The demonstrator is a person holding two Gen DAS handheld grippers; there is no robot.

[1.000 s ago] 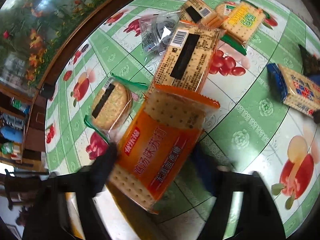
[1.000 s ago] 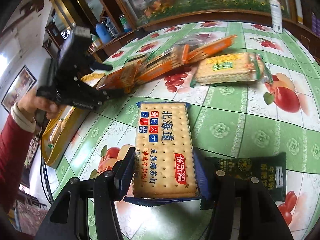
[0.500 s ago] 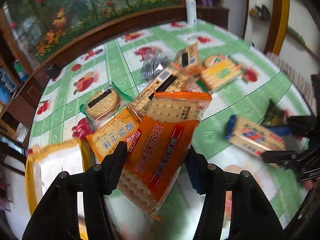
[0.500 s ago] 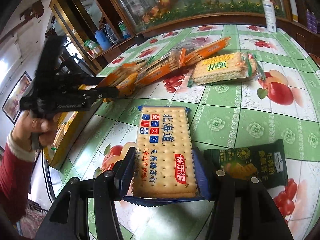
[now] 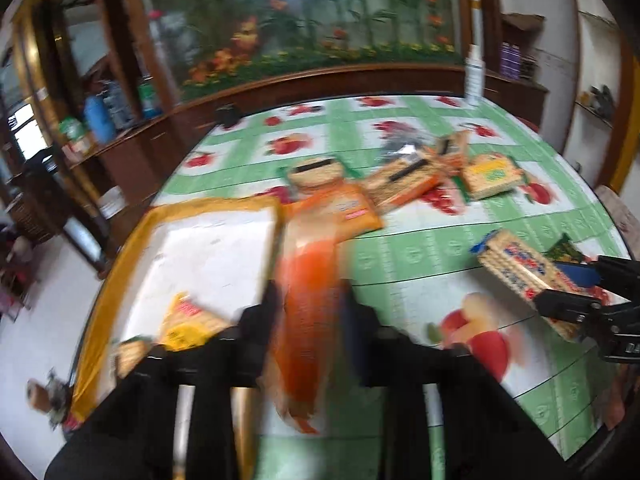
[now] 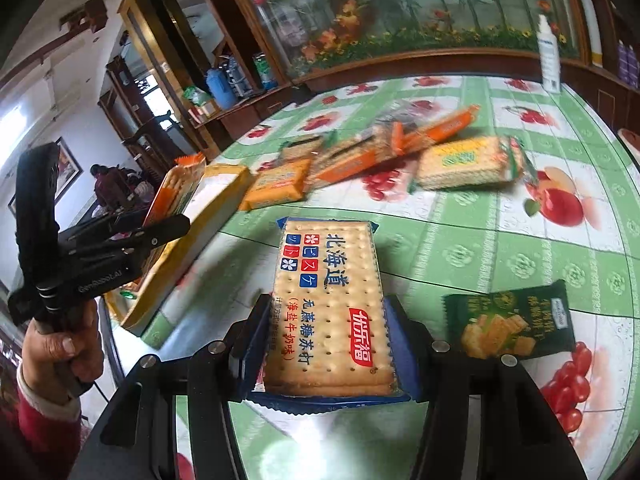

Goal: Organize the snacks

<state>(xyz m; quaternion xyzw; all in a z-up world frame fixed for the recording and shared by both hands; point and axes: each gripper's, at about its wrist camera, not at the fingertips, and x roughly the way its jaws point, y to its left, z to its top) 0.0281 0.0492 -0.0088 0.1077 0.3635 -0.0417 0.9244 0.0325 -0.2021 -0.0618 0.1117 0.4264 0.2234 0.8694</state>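
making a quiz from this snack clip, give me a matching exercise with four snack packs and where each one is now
Things:
1. orange cracker pack
2. blue-edged cracker pack
3. dark green biscuit pack
4. yellow-label cracker pack

Places:
A. lying flat on the table, right of the right claw
B. in the left claw
C. far side of the table, right end of the pile
D. in the right claw

Pairs: 1-B, 2-D, 3-A, 4-C

The blue cracker pack (image 6: pixel 326 308) reads 北海道 with ビスケット tiles, 无蔗糖苏打, 海盐牛奶味 and a red 优乐福 logo, while the left gripper (image 6: pixel 160 226) body carries "GenRobot.AI".
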